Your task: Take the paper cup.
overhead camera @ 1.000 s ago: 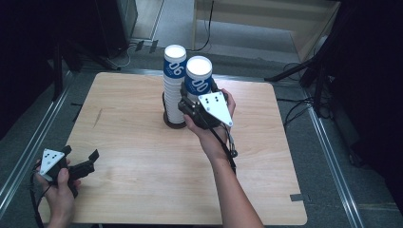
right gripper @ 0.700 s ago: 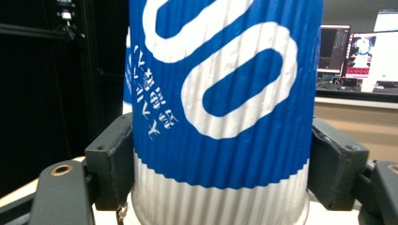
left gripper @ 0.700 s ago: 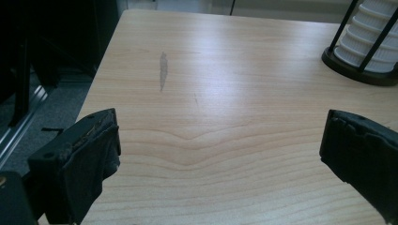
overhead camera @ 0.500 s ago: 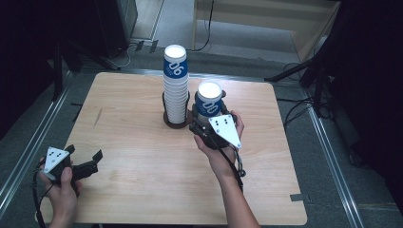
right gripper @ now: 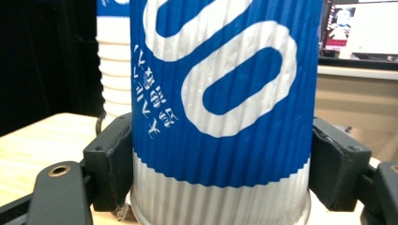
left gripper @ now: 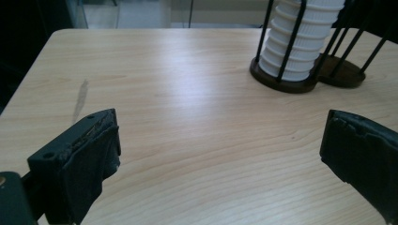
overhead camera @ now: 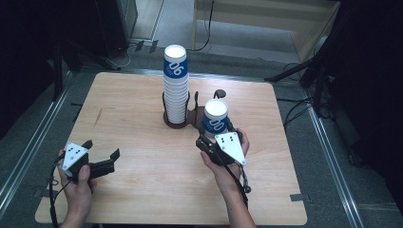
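A blue and white paper cup [overhead camera: 216,116] stands upside down, white base up, right of the rack, and my right gripper [overhead camera: 215,135] is shut on its lower part. In the right gripper view both pads press the ribbed wall of the cup [right gripper: 220,108]; its rim hangs at about table height, and contact with the wood cannot be told. A tall stack of the same cups [overhead camera: 176,85] stands in a dark wire rack [overhead camera: 183,123]. My left gripper [overhead camera: 102,156] rests open near the table's front left corner, with bare wood between its pads [left gripper: 89,150].
The wooden table [overhead camera: 133,123] has room across its left and front. The left gripper view looks toward the stack [left gripper: 300,42] and the rack's second, bare base [left gripper: 345,75]. Dark equipment, cables and metal rails surround the table.
My right gripper has carried the cup down from beside the top of the stack and toward the near right of the table. The left hand has shifted a little to the right.
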{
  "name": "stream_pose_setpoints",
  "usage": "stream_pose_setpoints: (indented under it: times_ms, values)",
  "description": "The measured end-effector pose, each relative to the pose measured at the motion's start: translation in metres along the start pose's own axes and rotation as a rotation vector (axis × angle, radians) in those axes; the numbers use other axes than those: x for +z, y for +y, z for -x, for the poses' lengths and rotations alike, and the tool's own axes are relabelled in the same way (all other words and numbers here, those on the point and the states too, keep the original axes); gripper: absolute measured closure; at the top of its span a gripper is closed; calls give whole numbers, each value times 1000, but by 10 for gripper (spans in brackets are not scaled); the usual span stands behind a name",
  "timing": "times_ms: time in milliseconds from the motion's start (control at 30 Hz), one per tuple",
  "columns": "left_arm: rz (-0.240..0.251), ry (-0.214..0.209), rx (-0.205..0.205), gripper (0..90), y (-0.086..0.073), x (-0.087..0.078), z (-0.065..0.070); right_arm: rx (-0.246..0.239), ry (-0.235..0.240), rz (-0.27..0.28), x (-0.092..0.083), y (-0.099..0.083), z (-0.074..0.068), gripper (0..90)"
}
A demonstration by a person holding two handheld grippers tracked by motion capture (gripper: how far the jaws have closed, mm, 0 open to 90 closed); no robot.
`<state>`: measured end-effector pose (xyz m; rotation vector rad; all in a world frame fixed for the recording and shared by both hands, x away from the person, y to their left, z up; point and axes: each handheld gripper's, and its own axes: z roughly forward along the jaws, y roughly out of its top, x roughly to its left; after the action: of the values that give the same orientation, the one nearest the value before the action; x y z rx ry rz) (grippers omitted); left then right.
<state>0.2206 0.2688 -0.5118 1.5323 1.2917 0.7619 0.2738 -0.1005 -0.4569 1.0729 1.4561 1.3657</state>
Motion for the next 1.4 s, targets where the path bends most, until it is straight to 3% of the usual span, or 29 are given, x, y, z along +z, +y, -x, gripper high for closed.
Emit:
stream_pose_setpoints:
  times_ms: [100, 200, 267, 367, 500, 733, 933, 1133, 1400]
  values:
    - [0, -24, 16, 0, 4, 3, 8, 10, 10, -22, -4, -5, -1, 211]
    - [-12, -95, 12, 0, 8, 5, 19, 1, 13, -31, -8, -11, -5, 210]
    - [-19, -143, 31, 0, 9, 6, 26, 3, 9, -42, -10, -14, -8, 208]
    - [-27, -196, 69, 0, 13, 5, 34, -6, 26, -48, -15, -22, -13, 208]
    - [-23, -261, 79, 0, 18, 3, 43, -33, 45, -76, -19, -33, -19, 208]
    - [-32, -326, 106, 0, 24, 2, 56, -80, 105, -113, -27, -51, -33, 208]
    - [-29, -359, 106, 0, 27, 0, 60, -112, 123, -129, -27, -58, -45, 208]
    - [-51, -419, 122, 0, 30, 0, 67, -141, 140, -140, -27, -63, -54, 209]
    - [-64, -450, 133, 0, 35, 2, 73, -197, 181, -139, -29, -68, -65, 209]
